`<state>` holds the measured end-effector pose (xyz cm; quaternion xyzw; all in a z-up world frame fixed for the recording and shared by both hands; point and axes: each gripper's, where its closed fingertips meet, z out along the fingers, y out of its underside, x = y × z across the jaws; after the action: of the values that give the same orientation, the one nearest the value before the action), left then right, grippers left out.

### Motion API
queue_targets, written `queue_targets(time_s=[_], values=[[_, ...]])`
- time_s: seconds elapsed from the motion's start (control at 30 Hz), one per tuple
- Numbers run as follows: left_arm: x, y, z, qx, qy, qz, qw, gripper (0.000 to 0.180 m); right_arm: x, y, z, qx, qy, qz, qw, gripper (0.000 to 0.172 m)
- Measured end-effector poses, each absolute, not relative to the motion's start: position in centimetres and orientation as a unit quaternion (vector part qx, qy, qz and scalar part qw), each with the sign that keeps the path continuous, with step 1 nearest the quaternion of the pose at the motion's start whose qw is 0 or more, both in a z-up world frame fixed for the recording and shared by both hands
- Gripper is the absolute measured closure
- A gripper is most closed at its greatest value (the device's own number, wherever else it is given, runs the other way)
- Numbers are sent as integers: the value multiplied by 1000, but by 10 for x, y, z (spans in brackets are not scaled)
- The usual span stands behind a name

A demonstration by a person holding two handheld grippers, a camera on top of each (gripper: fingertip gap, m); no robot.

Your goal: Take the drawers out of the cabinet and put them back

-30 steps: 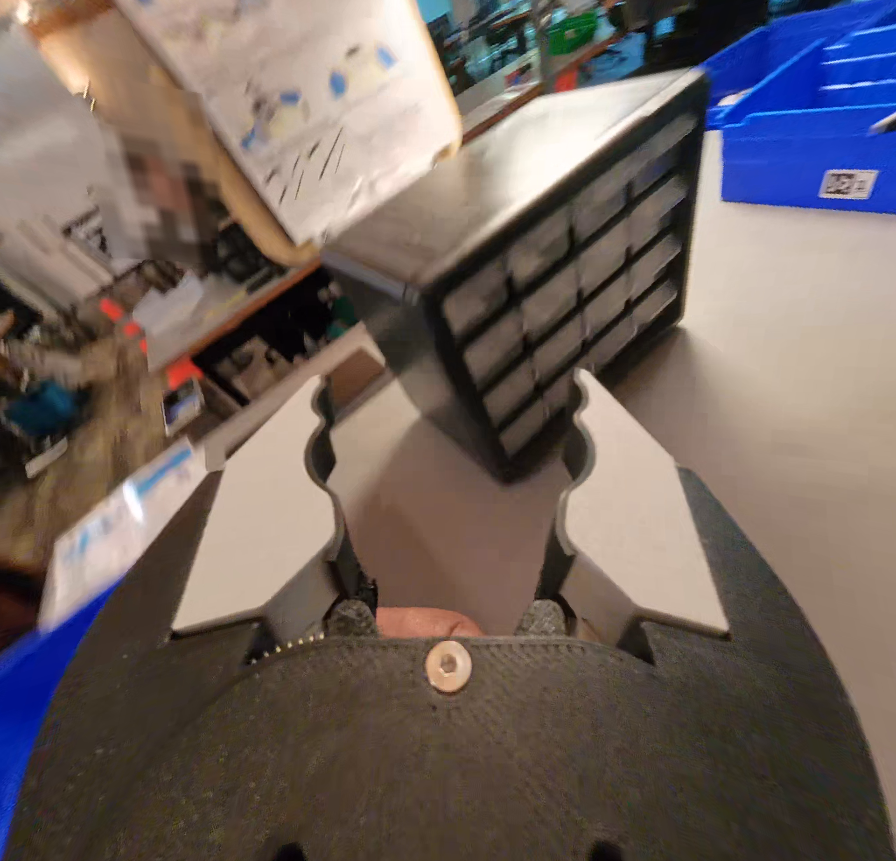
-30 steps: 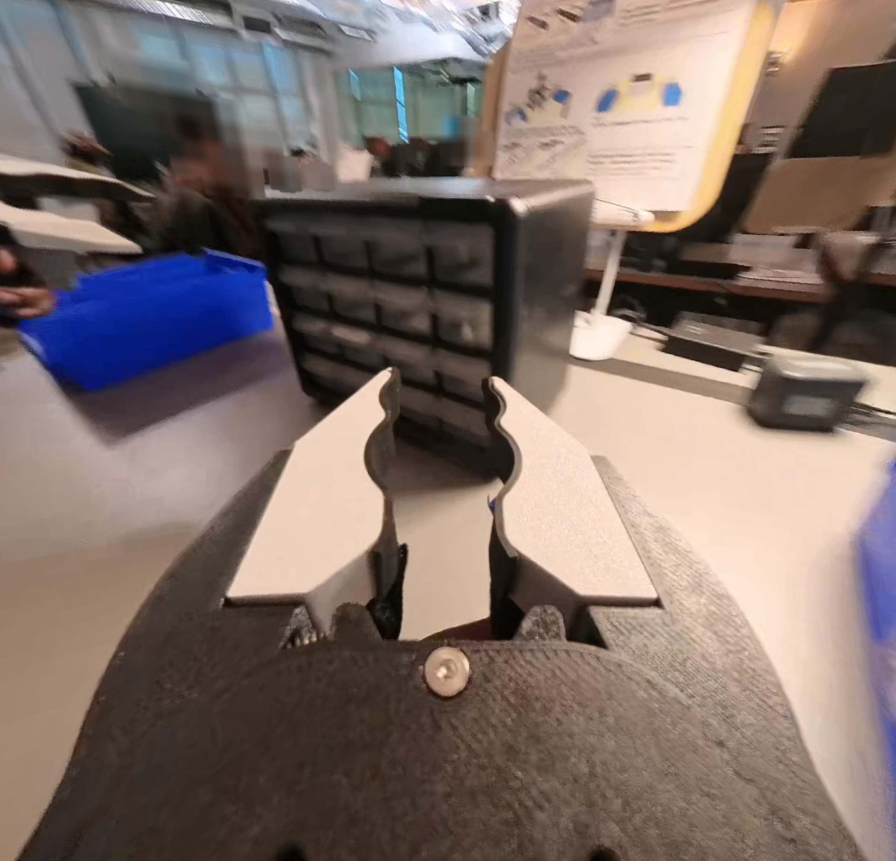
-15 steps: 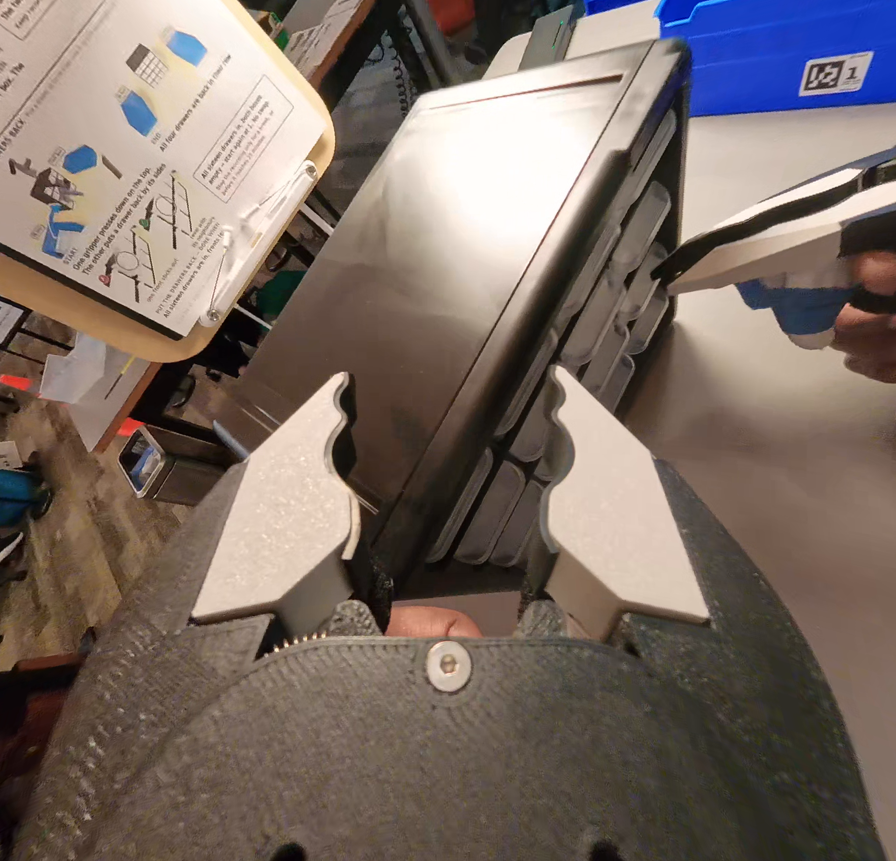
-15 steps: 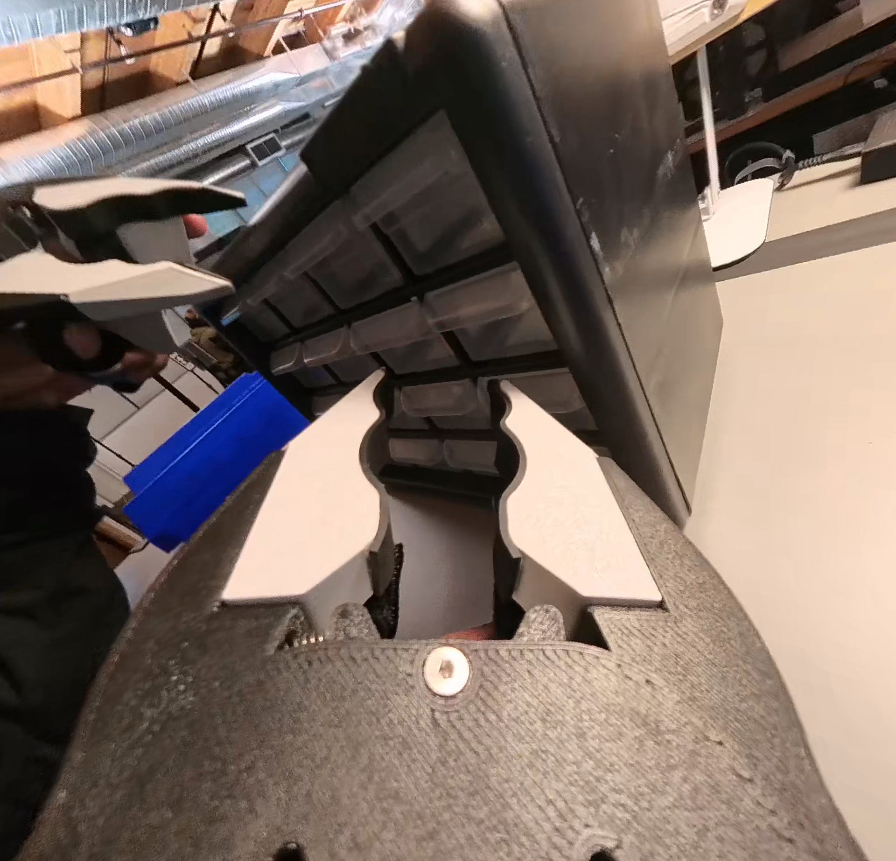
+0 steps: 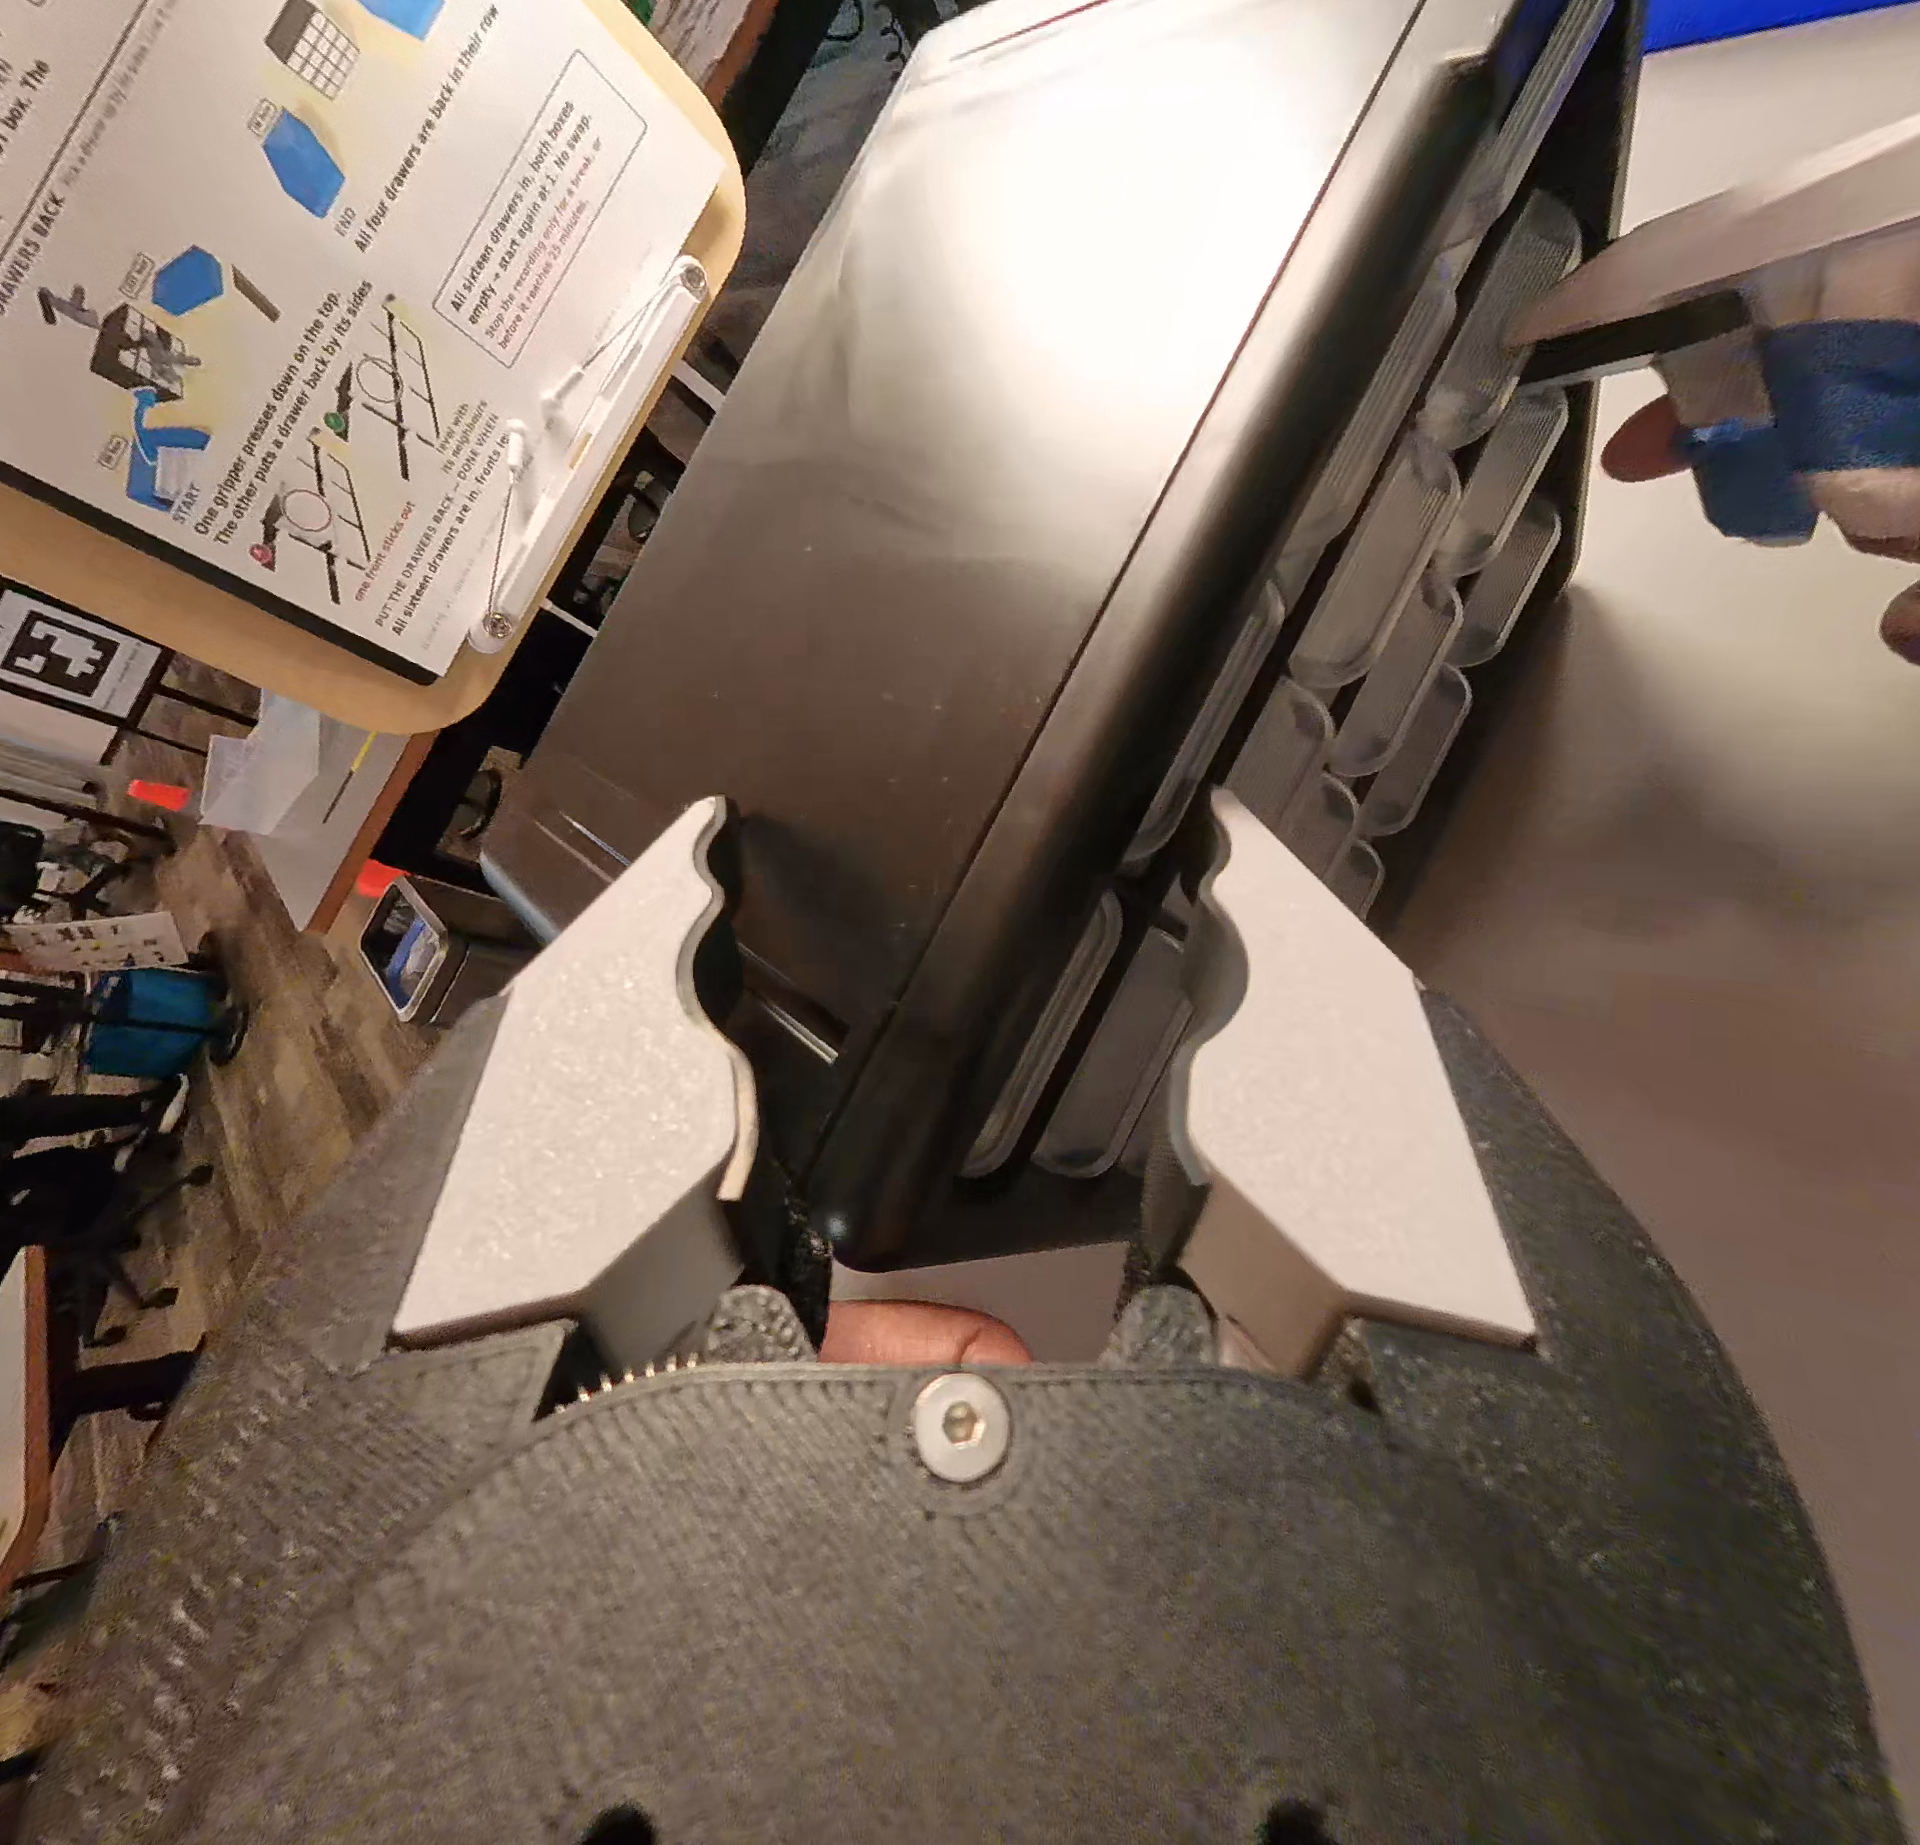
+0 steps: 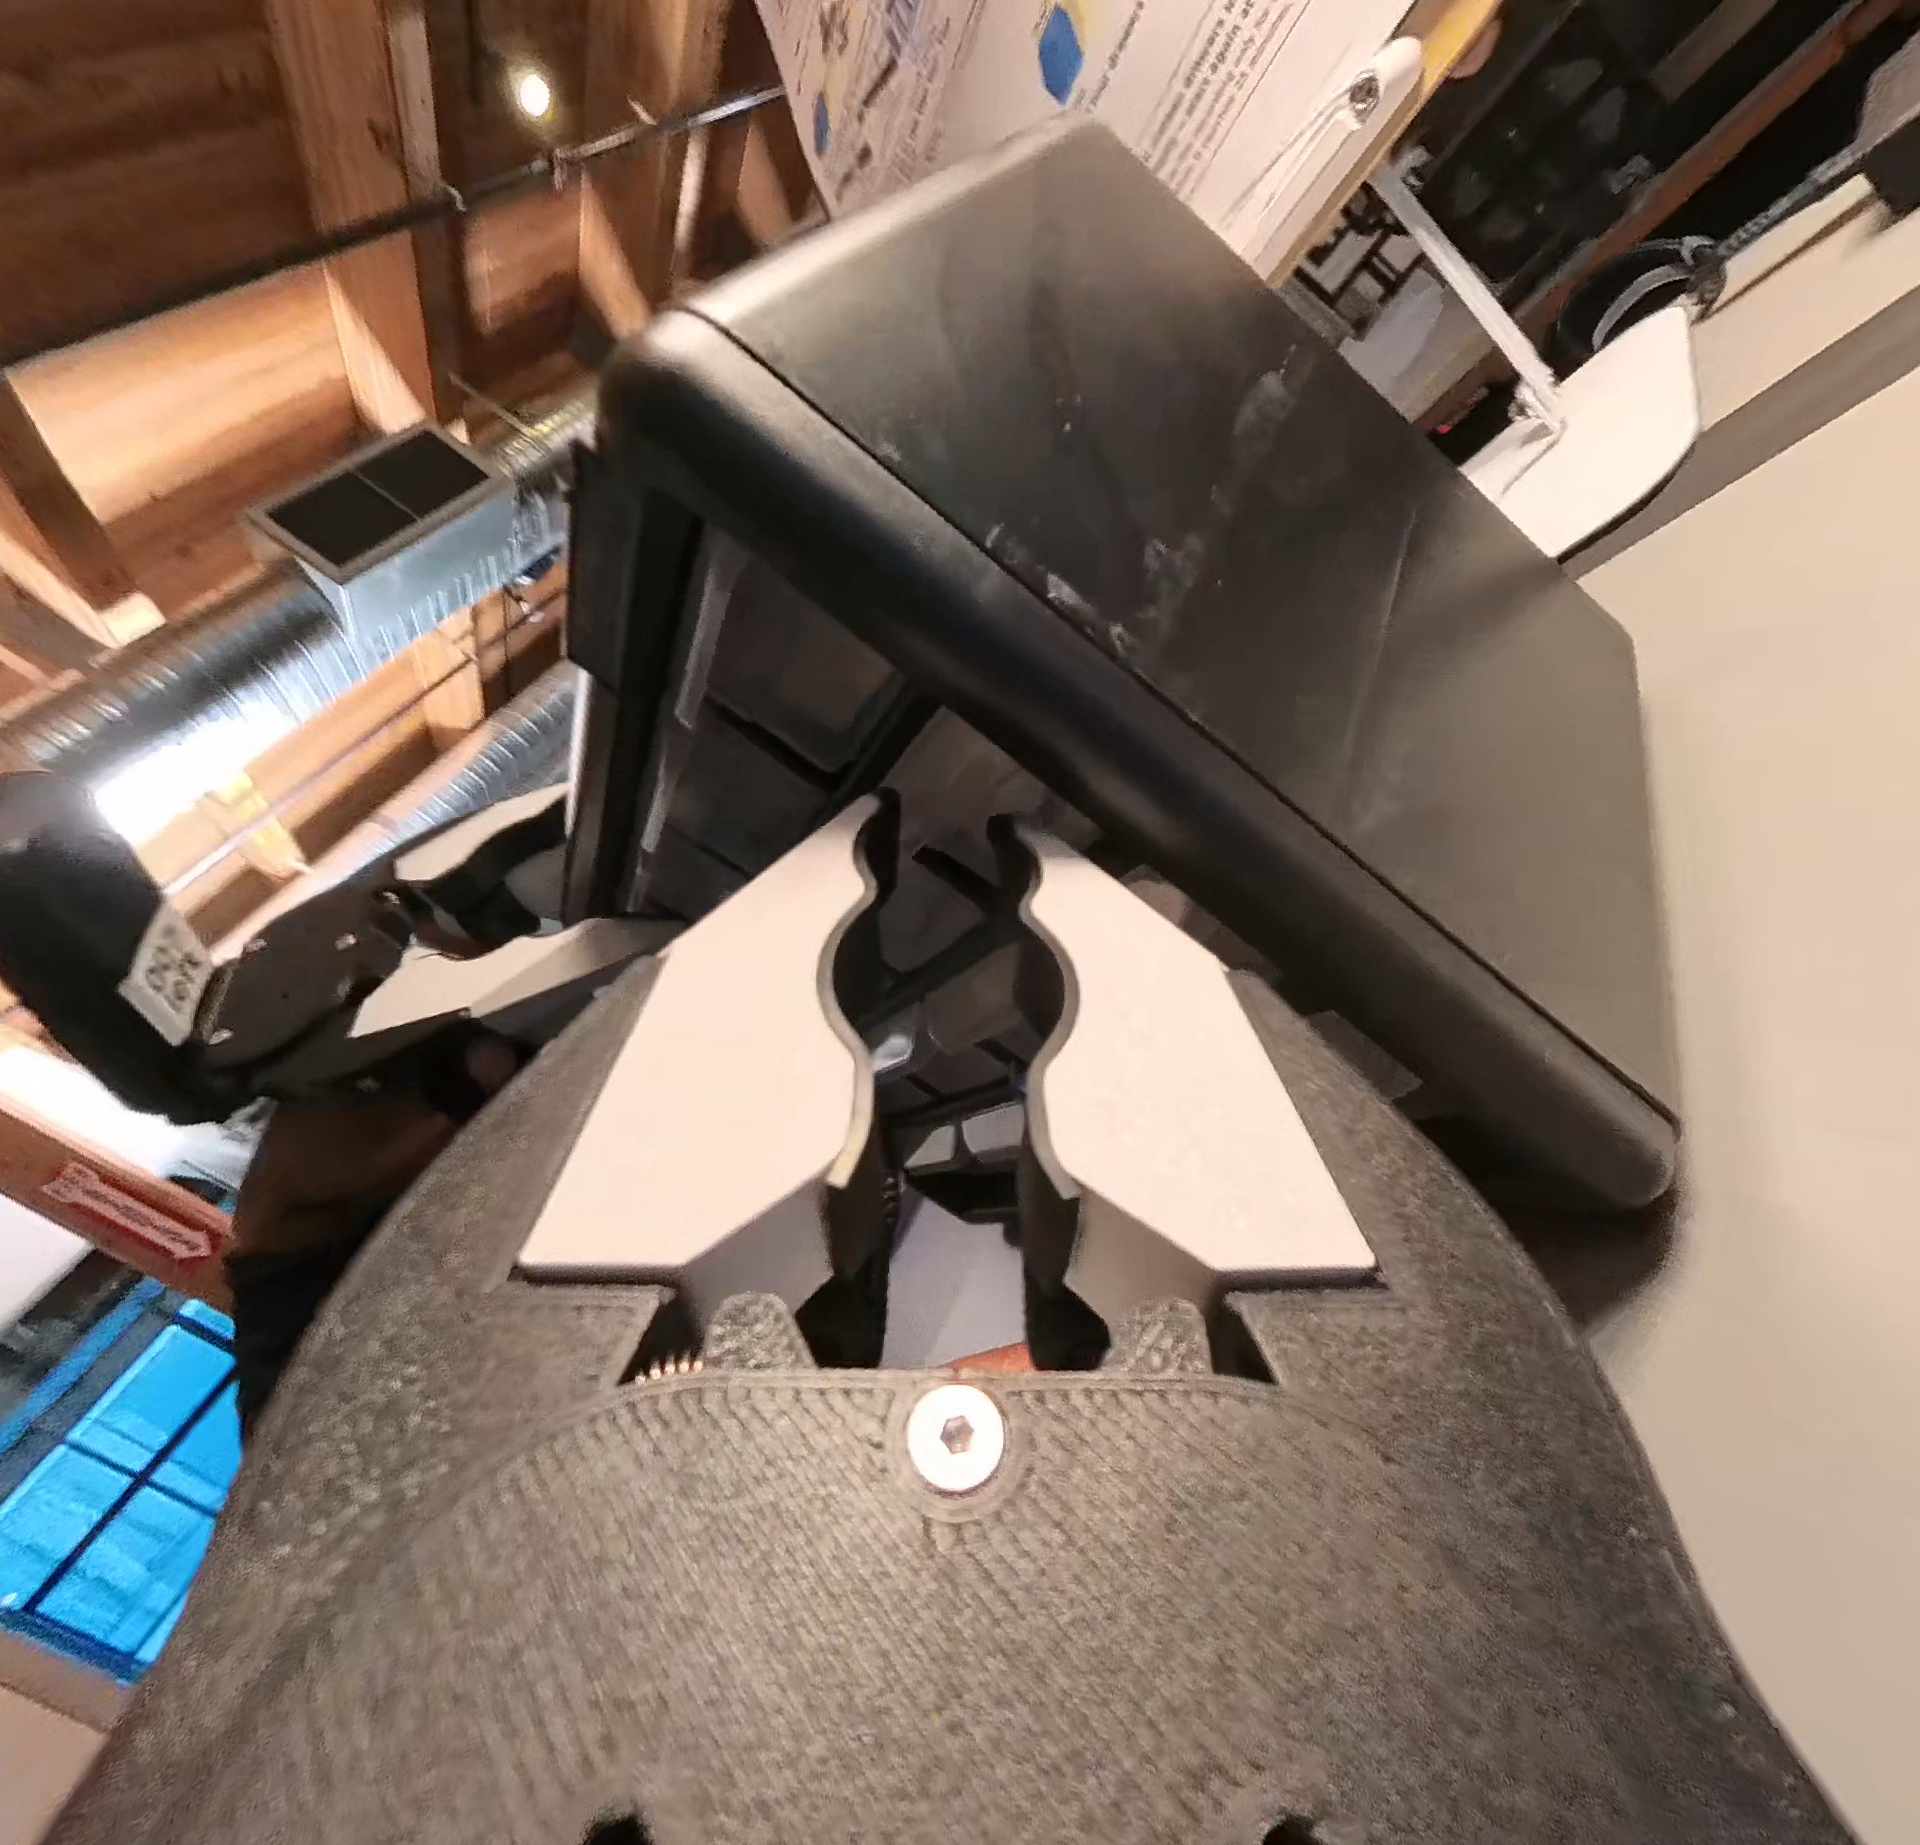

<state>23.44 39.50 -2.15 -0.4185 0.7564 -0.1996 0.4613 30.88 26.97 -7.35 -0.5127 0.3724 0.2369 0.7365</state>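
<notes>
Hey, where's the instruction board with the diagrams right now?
In the left wrist view the instruction board fills the upper left corner, just left of the black cabinet. In the right wrist view it shows behind the cabinet's top.

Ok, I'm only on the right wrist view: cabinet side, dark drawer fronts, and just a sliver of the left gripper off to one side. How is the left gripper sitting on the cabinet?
Observer: The left gripper is wide open and straddles the top front edge of the cabinet near one corner. One finger is over the top panel and the other is in front of the drawers. I can't tell whether it is touching.

Operator: And where is my right gripper aimed along that front?

Observer: In the left wrist view the right gripper reaches a clear drawer front toward the far end from the left gripper. It is blurred there, so I can't tell whether it has a grip.
</notes>
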Motion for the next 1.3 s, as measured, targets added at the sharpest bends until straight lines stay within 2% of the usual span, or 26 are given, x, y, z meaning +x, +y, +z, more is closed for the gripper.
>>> queue_targets(time_s=[0.03,0.1,0.63,0.93,1.1,1.3], values=[[234,395,-21,-419,757,-198,462,95,307,269,-71,-505,367,243,743,164],[234,395,-22,-419,756,-196,463,95,302,266,-69,-497,365,241,749,165],[235,395,-21,-415,757,-199,464,96,207,180,-63,-419,324,302,793,167],[234,395,-21,-416,755,-199,466,96,194,128,-60,-431,324,285,792,170],[234,395,-21,-417,754,-200,466,95,213,87,-17,-448,292,234,812,170],[234,395,-21,-417,754,-199,467,95,313,17,47,-477,297,59,825,170]])
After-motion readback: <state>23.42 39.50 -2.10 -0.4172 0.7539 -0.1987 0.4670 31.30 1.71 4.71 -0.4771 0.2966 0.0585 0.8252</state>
